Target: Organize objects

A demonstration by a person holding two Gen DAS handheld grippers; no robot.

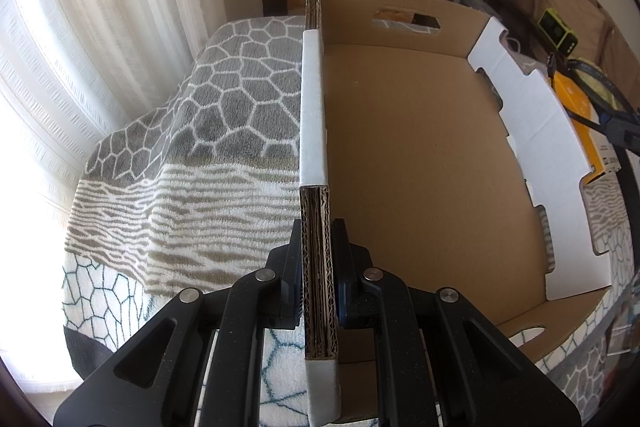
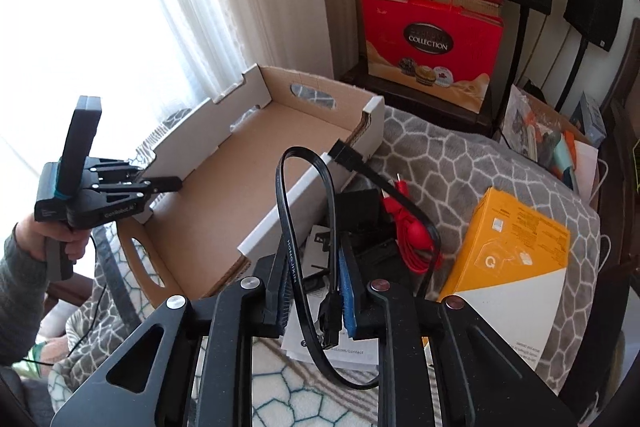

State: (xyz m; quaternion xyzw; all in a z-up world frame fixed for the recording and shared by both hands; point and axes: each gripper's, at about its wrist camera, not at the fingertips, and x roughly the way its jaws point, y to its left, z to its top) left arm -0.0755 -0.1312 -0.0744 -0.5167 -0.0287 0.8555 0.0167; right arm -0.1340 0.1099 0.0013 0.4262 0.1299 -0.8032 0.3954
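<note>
A: What is the left gripper (image 1: 319,281) doing?

B: Its jaws are clamped on the side wall of the cardboard box (image 1: 420,155), one finger outside and one inside. The box sits on a patterned blanket (image 1: 192,155), and its brown floor stretches away ahead and to the right of the fingers. Nothing lies on the floor that shows.

A: Can you see that grip from the other side?

B: Yes. From the right wrist, the left gripper (image 2: 170,183) bites the box's (image 2: 248,179) far wall, off to the upper left, with a hand (image 2: 48,233) around its handle.

A: And the right gripper (image 2: 312,287)?

B: Its jaws are nearly closed on a black cable (image 2: 298,227). The cable loops up ahead of the fingers, and its flat plug (image 2: 348,153) hangs above the box's near wall.

A: What else is close by?

B: Just past the fingertips, outside the box, lie a red cable (image 2: 408,223), a dark adapter (image 2: 360,207) and some printed paper (image 2: 352,349). An orange and white box (image 2: 512,247) sits to the right of them on the blanket (image 2: 440,155).
</note>
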